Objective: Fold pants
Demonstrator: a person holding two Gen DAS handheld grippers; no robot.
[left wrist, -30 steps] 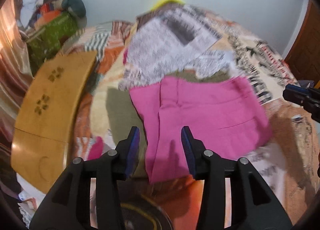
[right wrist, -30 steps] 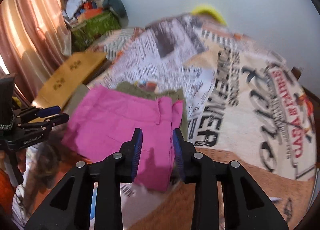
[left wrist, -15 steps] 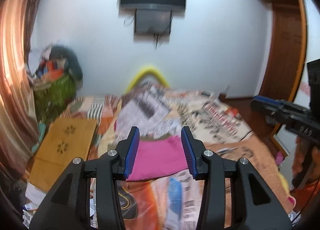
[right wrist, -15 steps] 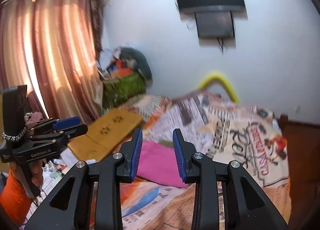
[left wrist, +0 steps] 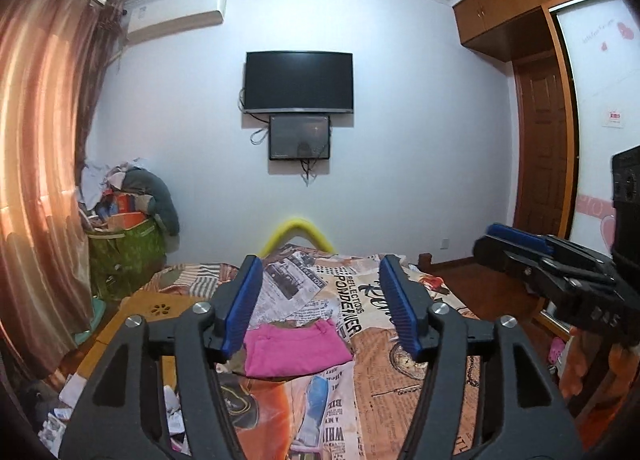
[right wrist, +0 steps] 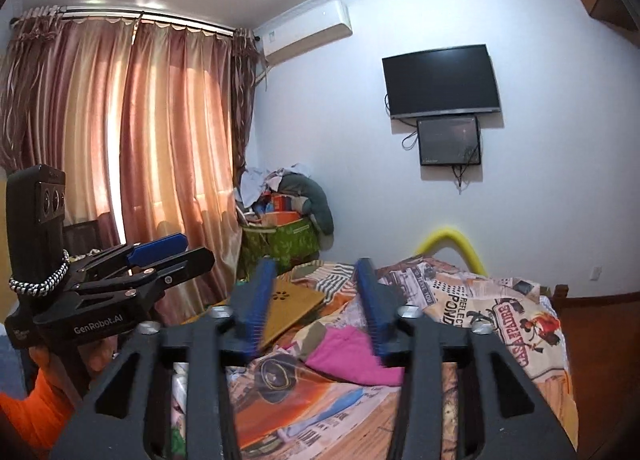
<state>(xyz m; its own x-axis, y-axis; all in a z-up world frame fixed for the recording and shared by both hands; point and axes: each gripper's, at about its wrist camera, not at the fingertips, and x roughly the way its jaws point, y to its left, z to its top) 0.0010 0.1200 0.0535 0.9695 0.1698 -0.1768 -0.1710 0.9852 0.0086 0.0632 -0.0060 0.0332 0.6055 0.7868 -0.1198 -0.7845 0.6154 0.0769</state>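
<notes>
Left wrist view: both claws (left wrist: pixel 320 310) (right wrist: pixel 316 302) released, pink pants (left wrist: pixel 294 348) folded on bed (left wrist: pixel 400 388), green bag (left wrist: pixel 124 256) seemingly overstuffed.

A dark television (left wrist: pixel 299 81) hangs above a smaller screen (left wrist: pixel 299 137) on the pale wall, an air conditioner (right wrist: pixel 306 37) beside pink curtains (right wrist: pixel 132 147), what appears to be piled laundry (left wrist: pixel 128 199) cornerward.

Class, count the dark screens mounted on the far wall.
2. The large television hangs high on the wall; the smaller screen sits directly beneath it, cables dangling below. None appear hidden.
</notes>
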